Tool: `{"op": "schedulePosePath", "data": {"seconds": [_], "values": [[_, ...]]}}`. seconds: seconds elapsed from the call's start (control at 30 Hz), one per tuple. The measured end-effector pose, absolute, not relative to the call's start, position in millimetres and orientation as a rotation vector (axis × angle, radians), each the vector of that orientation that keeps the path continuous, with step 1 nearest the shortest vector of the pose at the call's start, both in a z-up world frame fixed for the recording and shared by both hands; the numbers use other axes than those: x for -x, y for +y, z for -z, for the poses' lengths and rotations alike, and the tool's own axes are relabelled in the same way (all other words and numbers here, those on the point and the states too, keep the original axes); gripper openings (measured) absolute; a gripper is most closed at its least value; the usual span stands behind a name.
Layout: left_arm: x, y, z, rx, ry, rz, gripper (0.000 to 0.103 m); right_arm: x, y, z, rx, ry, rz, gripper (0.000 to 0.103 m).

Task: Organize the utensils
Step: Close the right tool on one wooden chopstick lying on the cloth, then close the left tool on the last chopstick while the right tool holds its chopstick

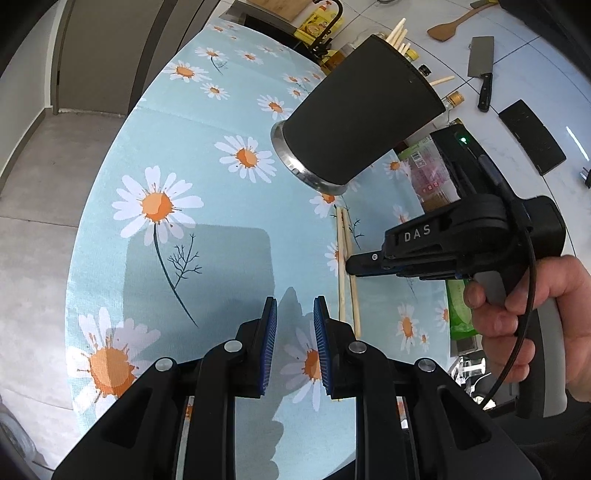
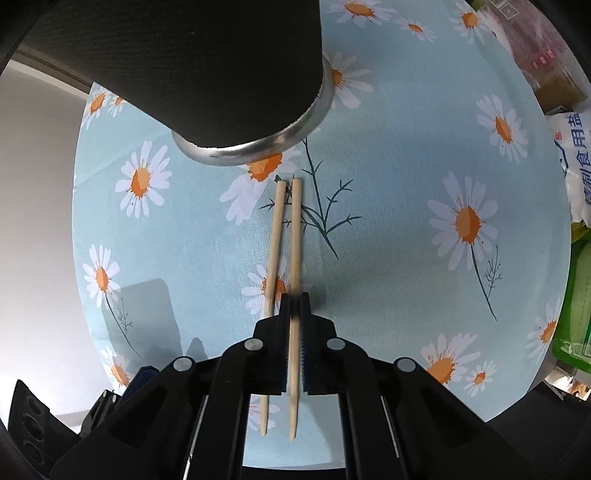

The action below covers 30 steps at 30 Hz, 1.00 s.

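Note:
Two wooden chopsticks lie side by side on the daisy-print tablecloth (image 2: 388,184). In the right wrist view my right gripper (image 2: 294,306) points down and is shut on the right chopstick (image 2: 295,229). The left chopstick (image 2: 275,236) lies free just outside its left finger. A black utensil holder (image 1: 362,114) with a metal base stands beyond them, with several chopsticks sticking out of it. The left wrist view shows the right gripper (image 1: 352,264) held by a hand (image 1: 535,314), its tips over the chopstick pair (image 1: 345,236). My left gripper (image 1: 295,332) hovers above the cloth, open, with nothing between its blue pads.
On the white counter behind lie a cleaver (image 1: 480,66), a wooden spatula (image 1: 448,27) and a flat black slab (image 1: 532,136). Bottles stand behind the holder. A salt bag (image 2: 576,166) and green packets (image 2: 576,295) crowd the table's right edge. Grey floor lies off the left edge.

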State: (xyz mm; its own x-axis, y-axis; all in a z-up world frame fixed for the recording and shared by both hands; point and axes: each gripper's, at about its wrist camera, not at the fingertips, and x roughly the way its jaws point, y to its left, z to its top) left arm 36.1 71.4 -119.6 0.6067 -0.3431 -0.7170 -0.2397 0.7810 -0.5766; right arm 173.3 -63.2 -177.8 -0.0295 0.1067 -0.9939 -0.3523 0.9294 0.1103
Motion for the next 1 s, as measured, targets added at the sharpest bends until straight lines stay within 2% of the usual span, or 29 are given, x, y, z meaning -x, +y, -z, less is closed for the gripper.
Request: {"op": "schedulePosePath", "data": {"seconds": [0.27, 0.83, 1.0], "values": [[-43, 62, 113, 0.662, 0.952, 0.054, 0.020, -180, -88, 171, 0.112, 1.575, -0.453, 0.005], [-91, 20, 74, 0.423, 1.061, -0.043, 0.020, -197, -176, 95, -0.015, 1.335, -0.732, 0.005], [-108, 5, 77, 0.337, 1.107, -0.052, 0.020, -191, -191, 81, 0.045, 1.222, -0.766, 0.006]]}}
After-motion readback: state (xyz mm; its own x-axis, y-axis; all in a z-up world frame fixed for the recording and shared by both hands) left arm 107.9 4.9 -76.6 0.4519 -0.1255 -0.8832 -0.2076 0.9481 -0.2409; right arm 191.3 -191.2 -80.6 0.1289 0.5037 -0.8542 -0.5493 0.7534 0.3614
